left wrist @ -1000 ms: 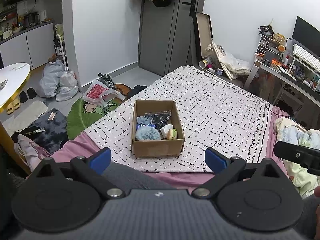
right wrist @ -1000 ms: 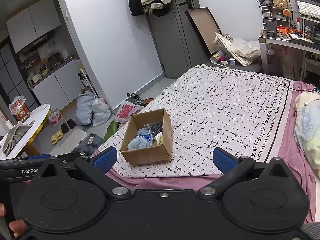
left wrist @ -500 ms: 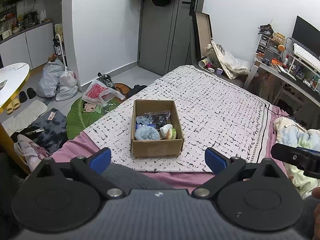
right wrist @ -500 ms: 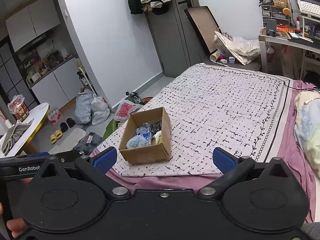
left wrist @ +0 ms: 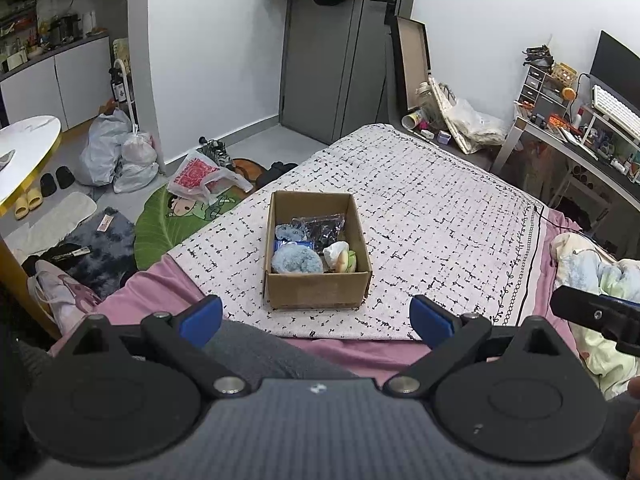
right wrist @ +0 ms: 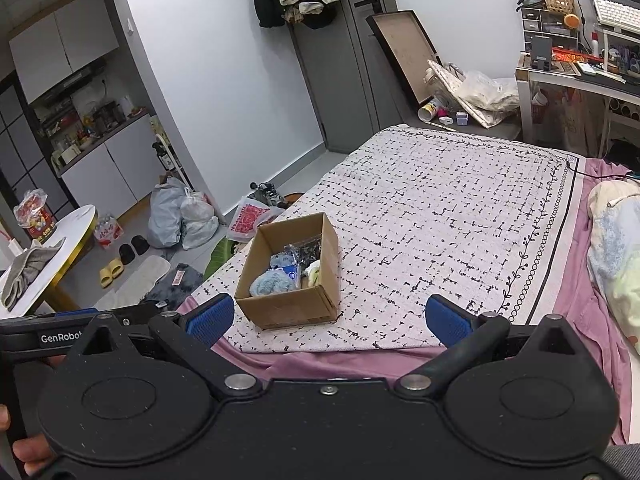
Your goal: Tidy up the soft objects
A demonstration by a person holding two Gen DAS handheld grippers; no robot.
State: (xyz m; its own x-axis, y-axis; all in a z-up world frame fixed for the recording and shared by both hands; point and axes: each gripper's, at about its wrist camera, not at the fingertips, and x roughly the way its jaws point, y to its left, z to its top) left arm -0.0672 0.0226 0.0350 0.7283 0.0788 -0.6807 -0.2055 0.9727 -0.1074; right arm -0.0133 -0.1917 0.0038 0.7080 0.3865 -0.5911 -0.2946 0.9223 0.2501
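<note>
Patterned bedspread, cardboard box of soft toys; our left gripper and right gripper spread, empty; next we reach in

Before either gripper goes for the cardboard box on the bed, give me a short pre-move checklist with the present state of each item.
1. Left gripper open and empty: ok.
2. Right gripper open and empty: ok.
3. Cardboard box upright on the patterned blanket, top open: ok.
4. Fluffy blue toy sits uncovered at the box's near end: ok.
5. Blanket beside the box bare for setting things down: ok.
6. What lies under the dark plastic packet: cannot tell.
</note>
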